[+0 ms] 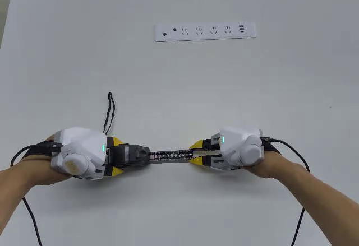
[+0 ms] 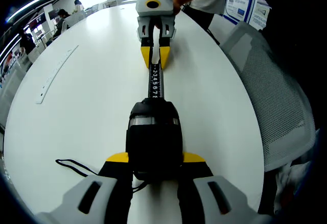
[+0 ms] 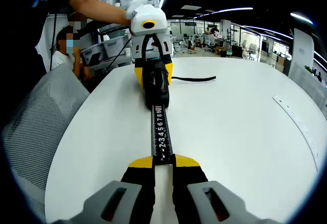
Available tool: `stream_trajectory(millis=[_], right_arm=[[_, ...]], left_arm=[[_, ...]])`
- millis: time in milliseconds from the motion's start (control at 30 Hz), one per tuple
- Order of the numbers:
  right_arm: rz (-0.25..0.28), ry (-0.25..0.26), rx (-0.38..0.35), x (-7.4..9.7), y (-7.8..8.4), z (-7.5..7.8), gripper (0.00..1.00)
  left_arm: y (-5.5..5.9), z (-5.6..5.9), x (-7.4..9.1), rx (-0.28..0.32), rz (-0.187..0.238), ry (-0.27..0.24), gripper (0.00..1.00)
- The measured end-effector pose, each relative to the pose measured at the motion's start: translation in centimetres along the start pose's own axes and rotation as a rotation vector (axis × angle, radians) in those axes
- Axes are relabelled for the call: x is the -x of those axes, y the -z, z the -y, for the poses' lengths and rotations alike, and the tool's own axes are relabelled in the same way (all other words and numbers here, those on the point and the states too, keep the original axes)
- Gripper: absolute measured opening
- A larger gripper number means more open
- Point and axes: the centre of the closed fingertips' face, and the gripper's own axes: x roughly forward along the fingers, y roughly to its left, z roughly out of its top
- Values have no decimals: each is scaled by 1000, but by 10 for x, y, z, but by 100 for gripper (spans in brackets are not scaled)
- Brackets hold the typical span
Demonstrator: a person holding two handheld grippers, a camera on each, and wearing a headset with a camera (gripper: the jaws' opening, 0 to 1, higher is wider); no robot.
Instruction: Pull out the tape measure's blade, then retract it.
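A white table (image 1: 179,89) in an open office carries a power strip (image 1: 205,31) at its far side. A mesh chair (image 2: 276,96) stands off the near edge. At the near side, the left gripper (image 1: 116,156) is clamped on the black tape measure (image 1: 133,154). The right gripper (image 1: 197,152) pinches the end of its blade (image 1: 168,155), which is drawn out a short way between them. A black strap (image 1: 109,111) lies just beyond the left gripper.

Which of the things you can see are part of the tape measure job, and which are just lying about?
In the job: tape measure case, clamped in the left gripper; its blade, pinched by the right gripper.
Lying about: power strip; mesh chair.
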Motion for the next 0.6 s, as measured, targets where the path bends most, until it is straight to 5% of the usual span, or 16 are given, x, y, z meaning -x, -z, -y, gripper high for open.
stream_trajectory(millis=[600], right_arm=[[-15,3,-3,19,15,2,10]], left_arm=[[-1,1,0,3,0,3,29]])
